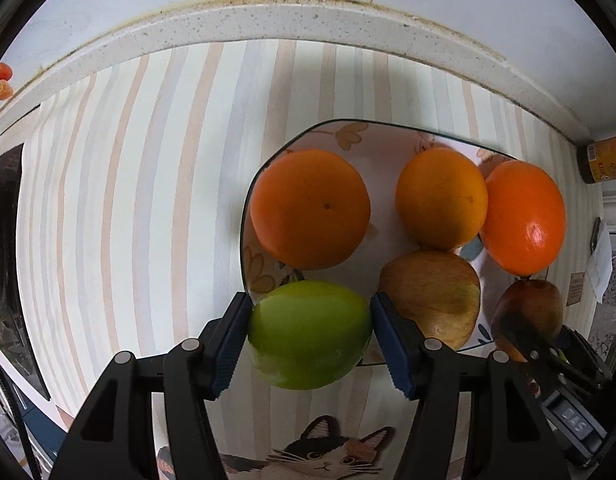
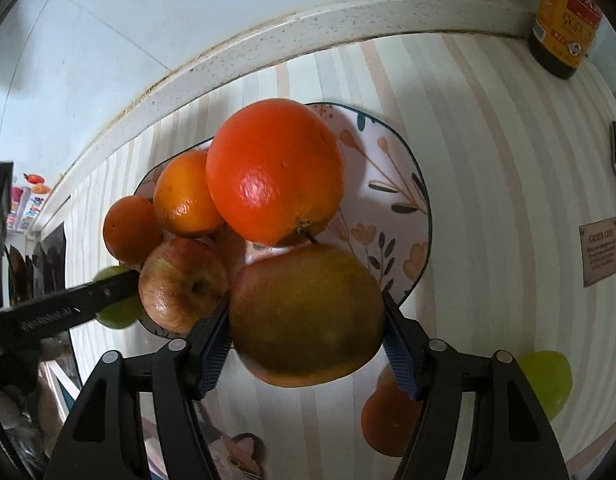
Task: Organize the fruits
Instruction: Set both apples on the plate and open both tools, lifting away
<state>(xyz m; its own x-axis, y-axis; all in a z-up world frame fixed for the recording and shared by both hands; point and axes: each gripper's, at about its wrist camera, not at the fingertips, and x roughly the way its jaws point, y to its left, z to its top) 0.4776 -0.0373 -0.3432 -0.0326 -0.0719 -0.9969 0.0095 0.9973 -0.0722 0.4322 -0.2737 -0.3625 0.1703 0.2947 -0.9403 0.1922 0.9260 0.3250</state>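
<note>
Fingers of the left gripper [image 1: 311,334] clamp a green apple [image 1: 308,332] at the plate's [image 1: 350,136] near rim, seemingly ready to set it among the fruit. The right gripper [image 2: 307,326] brackets a russet apple [image 2: 305,314]; whether its pads press is unclear. Behind sit three oranges [image 1: 310,208] and another apple [image 2: 183,284] on the plate. Off the plate, a small orange [image 2: 390,416] and a green fruit [image 2: 550,380] are partly hidden by that gripper's frame.
</note>
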